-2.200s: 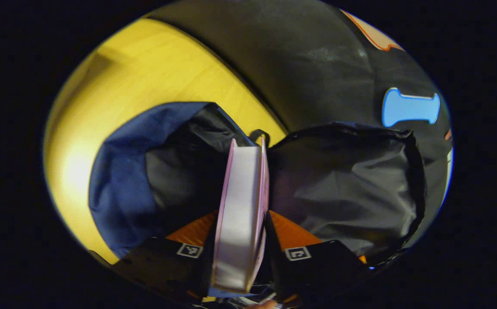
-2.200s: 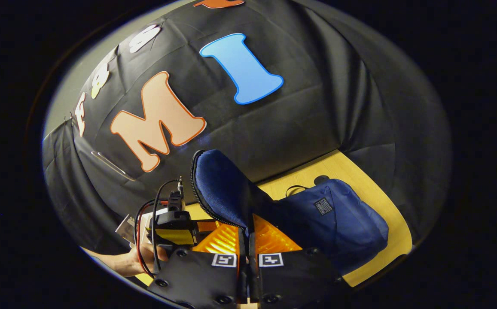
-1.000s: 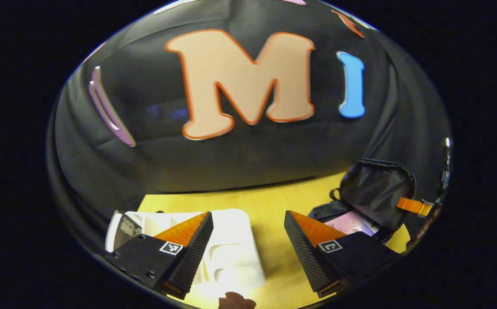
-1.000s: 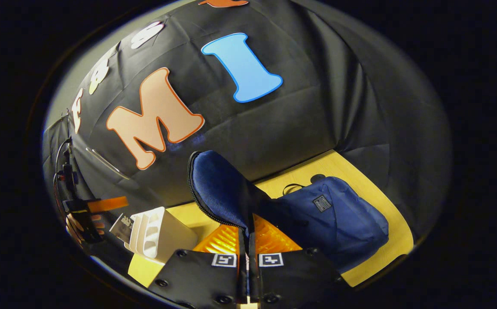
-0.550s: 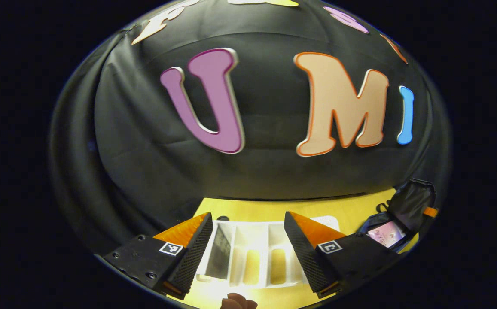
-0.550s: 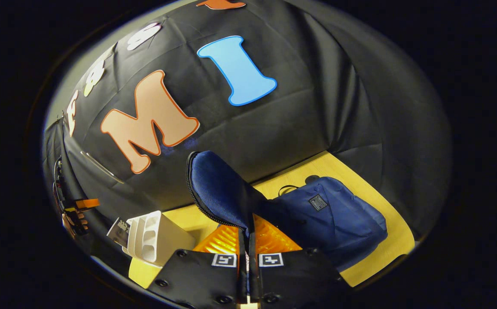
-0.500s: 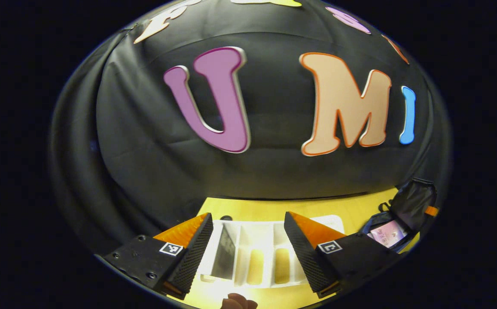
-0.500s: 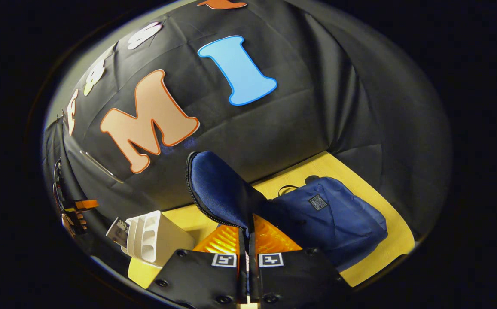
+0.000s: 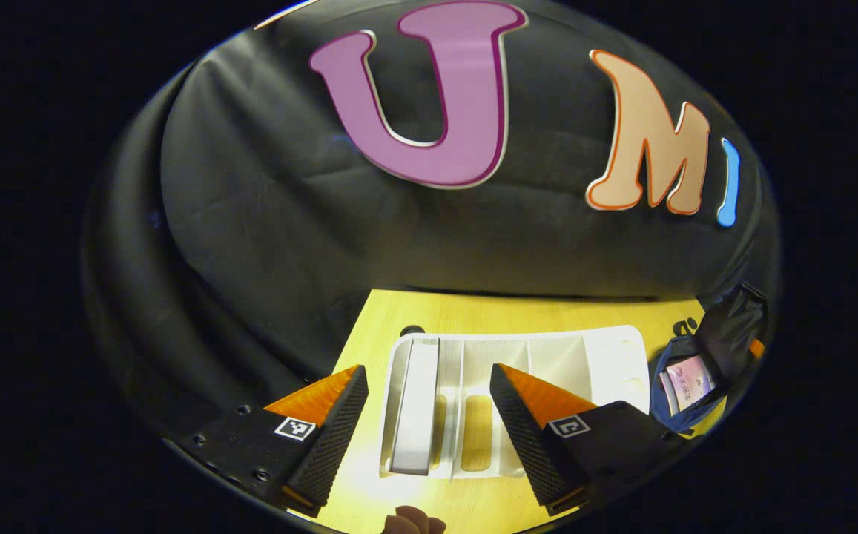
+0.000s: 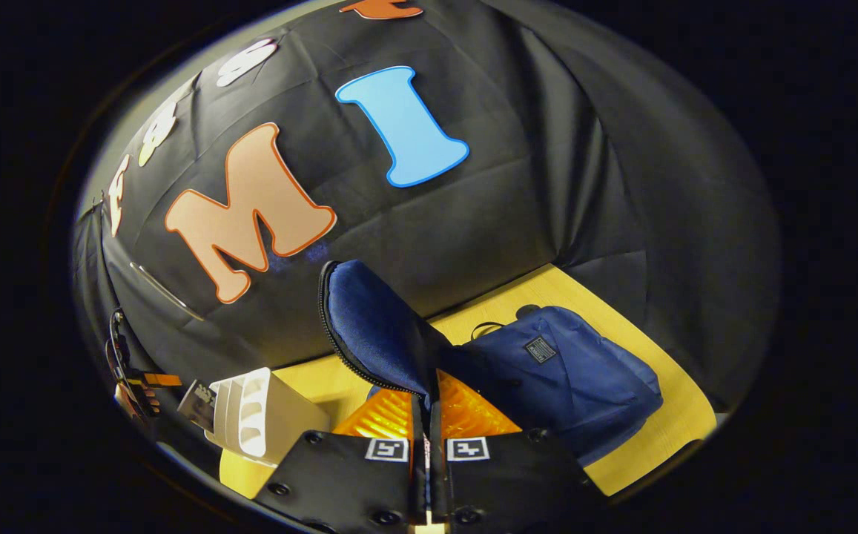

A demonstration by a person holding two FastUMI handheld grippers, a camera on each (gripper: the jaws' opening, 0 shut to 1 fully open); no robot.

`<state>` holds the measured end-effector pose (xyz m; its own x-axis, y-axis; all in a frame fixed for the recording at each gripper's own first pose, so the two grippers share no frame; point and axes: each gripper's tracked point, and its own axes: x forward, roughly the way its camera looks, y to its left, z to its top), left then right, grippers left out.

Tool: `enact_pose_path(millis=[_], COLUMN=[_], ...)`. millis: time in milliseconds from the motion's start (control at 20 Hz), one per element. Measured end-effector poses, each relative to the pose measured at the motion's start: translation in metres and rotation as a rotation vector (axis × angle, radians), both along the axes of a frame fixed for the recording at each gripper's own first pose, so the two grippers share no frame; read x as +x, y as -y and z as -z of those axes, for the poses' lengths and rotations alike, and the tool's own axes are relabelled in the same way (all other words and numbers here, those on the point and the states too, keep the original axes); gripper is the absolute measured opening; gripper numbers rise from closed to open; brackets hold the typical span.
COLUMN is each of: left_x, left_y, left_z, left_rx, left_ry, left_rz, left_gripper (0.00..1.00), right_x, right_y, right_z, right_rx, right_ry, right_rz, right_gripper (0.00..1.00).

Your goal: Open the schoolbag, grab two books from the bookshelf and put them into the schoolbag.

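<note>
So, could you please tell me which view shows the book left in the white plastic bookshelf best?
The left gripper view: the remaining book stands page-edge up in the leftmost slot of the white plastic bookshelf. The right gripper view shows just its dark cover corner behind the shelf.

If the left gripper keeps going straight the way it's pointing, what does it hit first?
Most likely the white bookshelf on the table, about where the book stands in its leftmost slot. The left gripper is open, and the book lies between its jaws' lines. Depth is hard to judge.
</note>
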<state>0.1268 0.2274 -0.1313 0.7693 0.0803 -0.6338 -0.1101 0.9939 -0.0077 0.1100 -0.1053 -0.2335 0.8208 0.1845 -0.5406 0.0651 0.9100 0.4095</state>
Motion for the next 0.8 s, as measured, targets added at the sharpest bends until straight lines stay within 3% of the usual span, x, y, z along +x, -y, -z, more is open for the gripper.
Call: enact_pose_path(millis=[500,800], left_x=[0.003,-0.001], left_y=[-0.002,-0.002], left_z=[0.066,0.092], left_rx=[-0.024,-0.066], left_ry=[-0.265,-0.404], left_rz=[0.072,0.08], left_gripper=[0.93,0.8], right_x=[-0.008,-0.007], right_y=[0.002,0.004], right_z=[0.0,0.0], right_rx=[-0.001,0.009], right_ry=[-0.002,-0.002], right_rz=[0.018,0.028], right_gripper=[0.06,0.04])
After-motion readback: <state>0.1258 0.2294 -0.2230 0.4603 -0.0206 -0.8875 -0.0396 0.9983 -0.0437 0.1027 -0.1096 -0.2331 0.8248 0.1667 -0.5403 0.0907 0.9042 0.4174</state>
